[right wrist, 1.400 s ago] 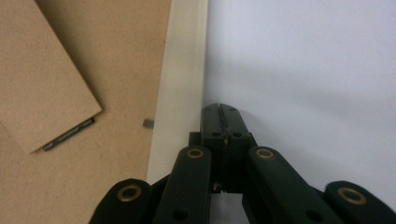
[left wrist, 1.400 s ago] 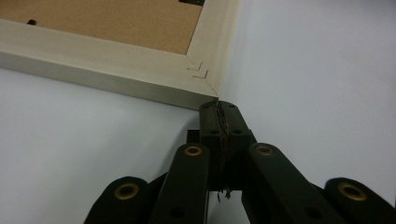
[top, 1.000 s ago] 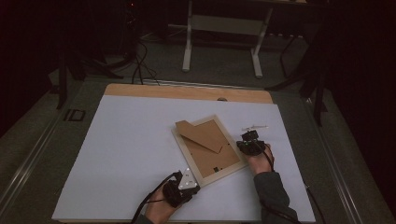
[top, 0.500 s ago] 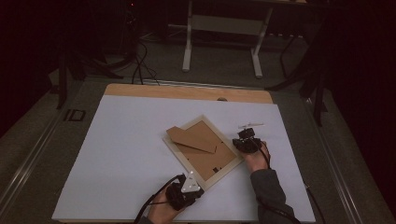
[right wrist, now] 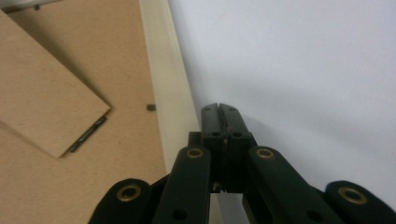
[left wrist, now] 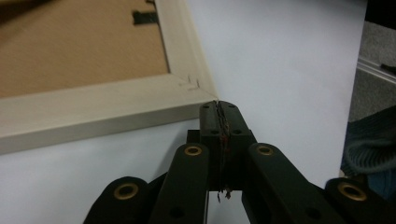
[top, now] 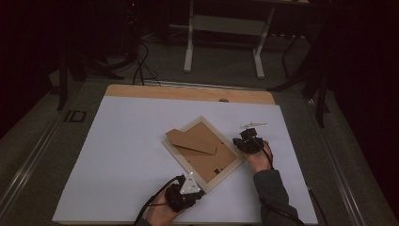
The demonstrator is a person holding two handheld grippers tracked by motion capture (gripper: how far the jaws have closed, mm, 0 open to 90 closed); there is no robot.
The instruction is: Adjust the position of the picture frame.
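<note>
Two hand-held grippers sit at a picture frame (top: 205, 150) that lies face down and skewed on the white surface (top: 117, 141). The left hand-held gripper (left wrist: 219, 109) has its jaws pressed fully together with nothing between them; their tips touch the frame's pale wooden corner, which lies just ahead and to the left in the left gripper view. The brown backing board (left wrist: 70, 42) lies beyond that corner, with a small black clip (left wrist: 145, 17) near the inner edge. The right hand-held gripper (right wrist: 220, 112) is likewise closed on nothing, its tips resting on the surface just beside the frame's outer edge, which runs along their left in the right gripper view. Farther left of it, a folded cardboard stand (right wrist: 44, 93) lies flat on the backing. In the high view, the left hand-held gripper (top: 192, 181) is at the frame's near corner and the right one (top: 240, 143) at its right side.
</note>
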